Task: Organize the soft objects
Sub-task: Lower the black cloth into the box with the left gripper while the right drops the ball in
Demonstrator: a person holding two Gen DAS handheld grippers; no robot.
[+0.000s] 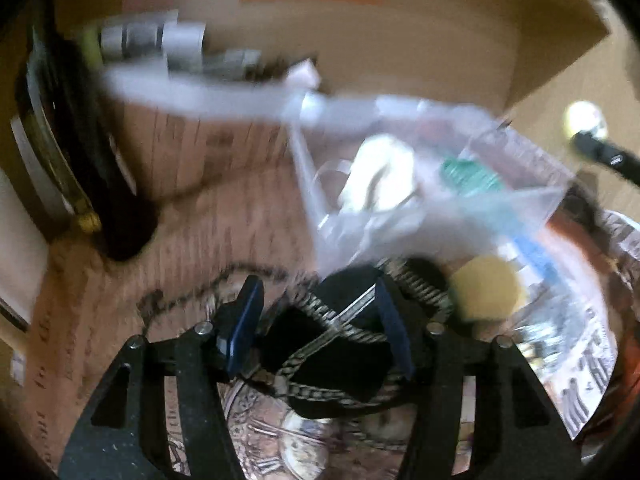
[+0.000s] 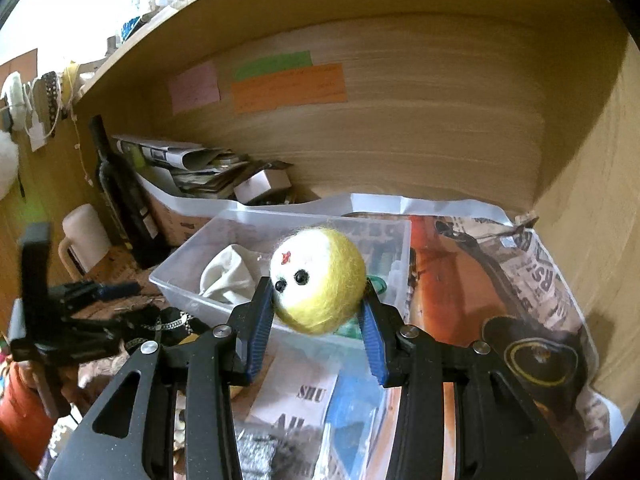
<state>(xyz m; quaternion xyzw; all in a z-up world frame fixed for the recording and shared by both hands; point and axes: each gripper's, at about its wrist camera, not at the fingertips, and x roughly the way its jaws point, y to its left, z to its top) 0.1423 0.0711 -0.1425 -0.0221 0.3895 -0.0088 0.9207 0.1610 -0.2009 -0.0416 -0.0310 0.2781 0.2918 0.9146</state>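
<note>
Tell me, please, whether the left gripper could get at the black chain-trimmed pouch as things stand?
Probably yes: the left gripper is open with the black chain-trimmed pouch already lying between its fingers, nothing covering it; the view is blurred, though.

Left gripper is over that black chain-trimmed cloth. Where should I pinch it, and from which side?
Judging by the blurred left wrist view, pinch the raised black fold of the black cloth between the left gripper fingers, coming straight down. It lies crumpled and low; avoid the metal chain trim, which may slip.

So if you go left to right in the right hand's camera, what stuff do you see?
White mug → dark bottle → white cloth in the clear bin → fuzzy yellow ball in the right gripper → newspaper.
</note>
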